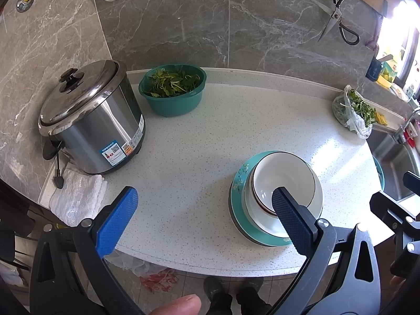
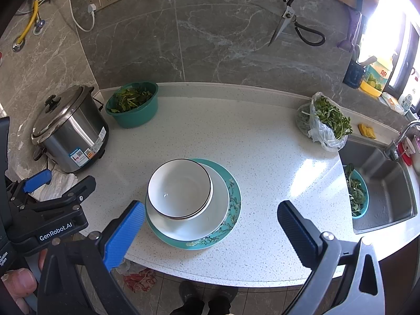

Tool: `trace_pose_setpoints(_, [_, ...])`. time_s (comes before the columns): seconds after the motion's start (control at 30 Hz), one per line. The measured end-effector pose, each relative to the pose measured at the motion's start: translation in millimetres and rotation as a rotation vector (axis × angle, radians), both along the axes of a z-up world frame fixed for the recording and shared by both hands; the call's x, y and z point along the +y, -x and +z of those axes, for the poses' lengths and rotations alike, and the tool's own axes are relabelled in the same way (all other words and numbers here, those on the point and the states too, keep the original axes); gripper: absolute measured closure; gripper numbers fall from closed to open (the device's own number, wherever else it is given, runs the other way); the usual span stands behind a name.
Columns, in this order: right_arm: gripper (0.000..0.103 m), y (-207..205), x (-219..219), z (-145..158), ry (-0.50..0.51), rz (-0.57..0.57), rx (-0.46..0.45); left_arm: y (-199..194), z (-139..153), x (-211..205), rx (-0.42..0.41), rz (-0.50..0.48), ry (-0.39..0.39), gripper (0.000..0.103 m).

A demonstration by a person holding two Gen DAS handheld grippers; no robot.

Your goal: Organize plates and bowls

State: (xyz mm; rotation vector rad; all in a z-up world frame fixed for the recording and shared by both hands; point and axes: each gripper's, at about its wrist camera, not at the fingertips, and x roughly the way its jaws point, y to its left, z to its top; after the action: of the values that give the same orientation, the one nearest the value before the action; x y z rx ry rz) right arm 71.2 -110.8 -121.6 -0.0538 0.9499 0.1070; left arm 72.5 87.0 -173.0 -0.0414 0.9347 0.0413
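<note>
Near the front edge of the speckled white countertop (image 2: 262, 141), a black-rimmed white bowl (image 2: 179, 187) sits in a larger white bowl (image 2: 218, 210) on a teal floral plate (image 2: 233, 202). The left gripper (image 1: 203, 204) and right gripper (image 2: 211, 225) are both spread wide, empty. A steel rice cooker (image 1: 92, 120) and green basin of leaves (image 1: 173, 89) stand well behind. Only the right view shows the steel sink (image 2: 386, 183); the left view's dark layer under the plate is perhaps another dish.
</note>
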Motion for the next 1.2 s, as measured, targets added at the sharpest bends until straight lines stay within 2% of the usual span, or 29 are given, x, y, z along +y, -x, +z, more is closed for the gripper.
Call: trace_pose_setpoints(1.2, [0.0,-0.6,-1.5,-1.2,-0.001,-0.001,0.004,-7.3,-2.3,-3.6,0.006,-0.01,0.001,0.0])
